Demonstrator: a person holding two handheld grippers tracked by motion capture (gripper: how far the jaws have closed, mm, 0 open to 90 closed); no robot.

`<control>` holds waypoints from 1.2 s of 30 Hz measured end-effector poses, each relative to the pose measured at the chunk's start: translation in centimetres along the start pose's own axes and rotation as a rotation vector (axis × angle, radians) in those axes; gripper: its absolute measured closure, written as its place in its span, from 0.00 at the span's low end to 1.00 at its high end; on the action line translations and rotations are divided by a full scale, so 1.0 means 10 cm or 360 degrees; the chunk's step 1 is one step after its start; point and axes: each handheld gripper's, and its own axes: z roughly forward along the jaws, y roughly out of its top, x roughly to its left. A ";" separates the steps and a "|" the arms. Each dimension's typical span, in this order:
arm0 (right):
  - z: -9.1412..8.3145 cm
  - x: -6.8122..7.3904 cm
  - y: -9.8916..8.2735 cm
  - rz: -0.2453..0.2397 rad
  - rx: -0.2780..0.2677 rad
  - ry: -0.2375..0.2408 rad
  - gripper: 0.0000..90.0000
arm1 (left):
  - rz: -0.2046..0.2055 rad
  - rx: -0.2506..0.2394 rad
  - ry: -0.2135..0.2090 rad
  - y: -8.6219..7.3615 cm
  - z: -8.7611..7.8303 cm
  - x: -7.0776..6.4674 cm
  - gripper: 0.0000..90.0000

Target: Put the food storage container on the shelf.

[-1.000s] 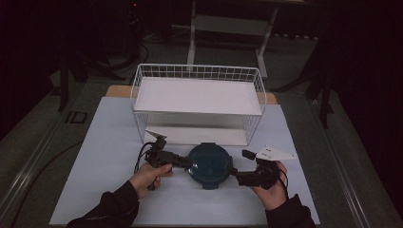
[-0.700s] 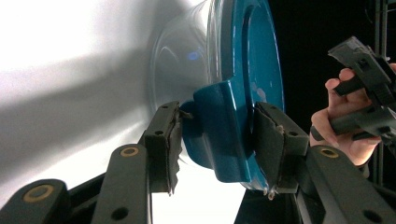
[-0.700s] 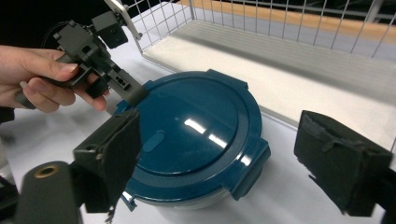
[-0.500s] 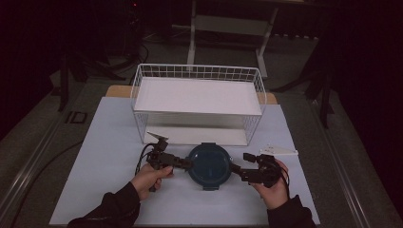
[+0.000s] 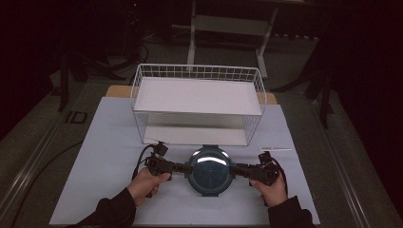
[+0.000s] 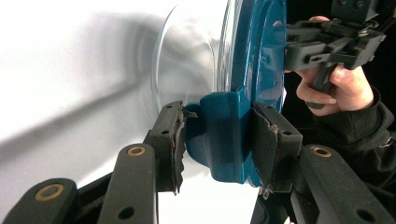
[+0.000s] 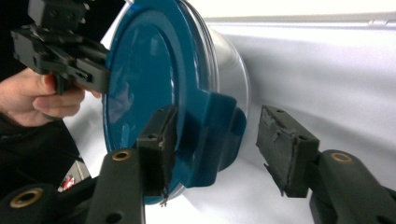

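two grippers flank a glass bowl with a blue lid (image 5: 209, 166) on the worktop (image 5: 104, 156). the left gripper (image 6: 218, 140) is clamped on the lid's side tab. the right gripper (image 7: 217, 140) has just been closing, with the opposite tab between its jaws; one pad (image 7: 161, 140) touches it, the other stands apart. finish that squeeze squarely before lifting, keeping both sides level.

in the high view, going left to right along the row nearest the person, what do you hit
left hand → left gripper → blue-lidded glass container → right gripper → right hand
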 end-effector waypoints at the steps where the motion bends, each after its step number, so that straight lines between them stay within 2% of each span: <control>1: 0.01 0.00 -0.01 -0.0004 0.0018 0.0012 0.55 | 0.0005 -0.0001 -0.0003 0.00 0.00 0.00 0.64; 6: 0.04 0.00 -0.04 0.0048 0.0058 0.0066 0.58 | 0.0033 -0.0007 -0.0012 -0.01 0.00 0.00 0.64; 10: 0.05 -0.06 -0.06 0.0154 0.0059 0.0147 0.60 | 0.0044 -0.0012 -0.0020 -0.02 0.00 0.01 0.64; 13: 0.06 -0.10 -0.08 0.0202 0.0051 0.0212 0.61 | 0.0041 -0.0018 -0.0022 -0.03 -0.01 0.02 0.64; 16: 0.06 -0.09 -0.08 0.0182 0.0041 0.0208 0.61 | 0.0042 -0.0032 -0.0018 -0.04 0.00 0.01 0.64; 17: 0.06 -0.09 -0.09 0.0184 0.0036 0.0206 0.61 | 0.0030 -0.0043 0.0008 -0.05 0.00 -0.02 0.64; 20: 0.05 -0.05 -0.10 0.0159 0.0025 0.0186 0.61 | 0.0022 -0.0060 0.0022 -0.08 -0.01 -0.04 0.64; 25: 0.03 0.01 -0.08 0.0112 0.0043 0.0161 0.62 | 0.0075 -0.0064 0.0059 -0.10 -0.05 -0.08 0.64; 28: 0.05 0.03 -0.05 0.0084 0.0038 0.0160 0.62 | 0.0104 -0.0094 0.0068 -0.09 -0.10 -0.09 0.64; 36: 0.08 0.11 0.15 -0.0040 -0.0012 0.0185 0.62 | 0.0206 -0.0165 0.0122 0.05 -0.27 -0.16 0.64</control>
